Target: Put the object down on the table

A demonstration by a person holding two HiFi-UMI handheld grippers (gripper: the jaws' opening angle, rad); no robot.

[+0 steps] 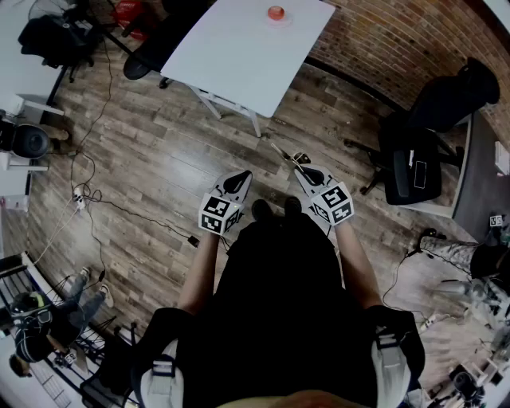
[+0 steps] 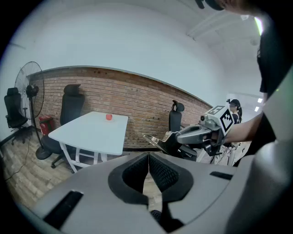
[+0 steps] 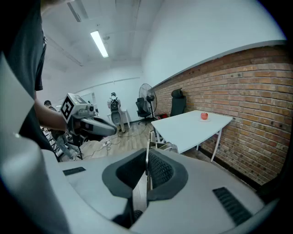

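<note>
The right claw (image 1: pixel 301 163) is clamped on a thin metal tool (image 1: pixel 280 151). In the right gripper view the tool (image 3: pixel 148 145) shows edge-on, pinched between the pads of the right claw (image 3: pixel 147 157) and sticking out ahead of them. From the left gripper view, the tool (image 2: pixel 153 140) is a flat shiny strip jutting from the right claw (image 2: pixel 167 139) towards the worktop (image 2: pixel 91 130).

The tool is off the worktop (image 1: pixel 239 48), held in the air over the wooden floor (image 1: pixel 151 159), short of the worktop's near corner.

The left claw (image 1: pixel 239 177) is also short of the worktop, level with the right one. Its jaws are together with nothing between them, as the left gripper view shows (image 2: pixel 149 157).

A red fruit (image 1: pixel 276 13) sits at the worktop's far side, close to the brick wall (image 1: pixel 398 40). A black chair (image 2: pixel 72 106) and a fan (image 2: pixel 29 91) stand left of the worktop.
</note>
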